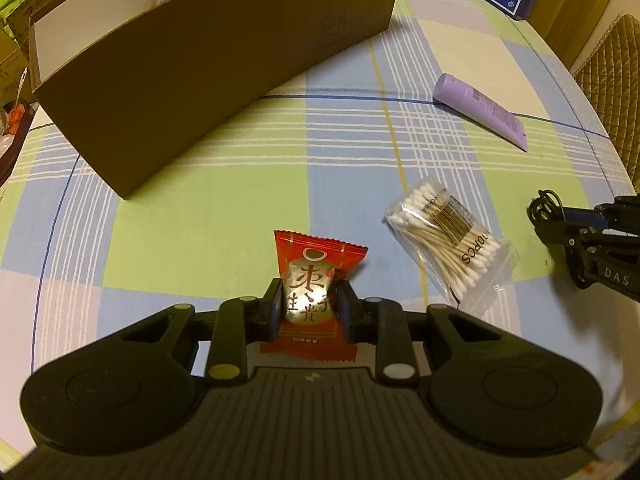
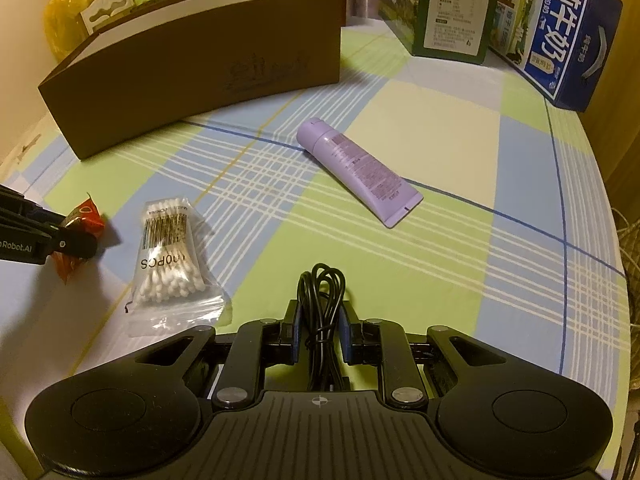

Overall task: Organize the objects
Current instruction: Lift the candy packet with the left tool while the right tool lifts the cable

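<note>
Red foil catches the light where the left hand-held gripper (image 1: 308, 304) pinches a small sweet packet (image 1: 316, 276) by its middle, its fingers closed narrowly against the wrapper so that both crimped ends stick out free. The right hand-held gripper (image 2: 319, 330) is likewise closed, on a bundle of thin black cable (image 2: 322, 304) whose loops rise loose above the fingertips. Both sit low over a checked green, blue and cream cloth covering the surface (image 2: 440, 264). A long brown cardboard box (image 2: 192, 80), open at the top, stands toward the far left corner of the surface and looks like the place where things are to be gathered. Still lying on the cloth are a clear bag of cotton buds (image 2: 170, 248) near the front edge between the two grippers, and a lilac tube (image 2: 356, 168) nearer the middle, well apart from the box. Milk cartons (image 2: 560, 36) stand at the far right corner. As a judgement: the slick wrapper could slide or twist out of so small a grip on the way to the box; the cable's free loops could snag the bag of buds or the box rim and pull loose; and two arms heading for the same opening could knock together or nudge the light box along the cloth.
</note>
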The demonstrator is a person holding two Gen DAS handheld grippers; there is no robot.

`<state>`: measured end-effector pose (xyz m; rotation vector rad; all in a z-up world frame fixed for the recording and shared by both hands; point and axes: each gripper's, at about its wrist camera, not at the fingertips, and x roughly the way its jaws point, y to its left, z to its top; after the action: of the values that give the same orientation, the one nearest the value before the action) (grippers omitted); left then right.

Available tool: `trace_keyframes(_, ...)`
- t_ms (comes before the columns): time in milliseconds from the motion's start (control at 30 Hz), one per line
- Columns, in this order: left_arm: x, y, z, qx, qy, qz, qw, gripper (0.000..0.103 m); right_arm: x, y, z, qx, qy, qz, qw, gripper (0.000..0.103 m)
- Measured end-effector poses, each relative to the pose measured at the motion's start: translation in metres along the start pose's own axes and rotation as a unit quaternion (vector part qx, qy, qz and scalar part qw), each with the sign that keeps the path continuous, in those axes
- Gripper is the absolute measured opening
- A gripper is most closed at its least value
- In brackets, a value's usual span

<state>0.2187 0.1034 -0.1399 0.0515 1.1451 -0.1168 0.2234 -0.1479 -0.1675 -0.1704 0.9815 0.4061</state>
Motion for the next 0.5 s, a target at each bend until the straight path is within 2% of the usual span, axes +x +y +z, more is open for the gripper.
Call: trace_keyframes(500,-0.013,0.000,0.006,-0.001,-0.016,-0.004,0.9999,0.023,-0.009,-0.008,-0.003,0.039,-0.005,0.023,0.999,0.015)
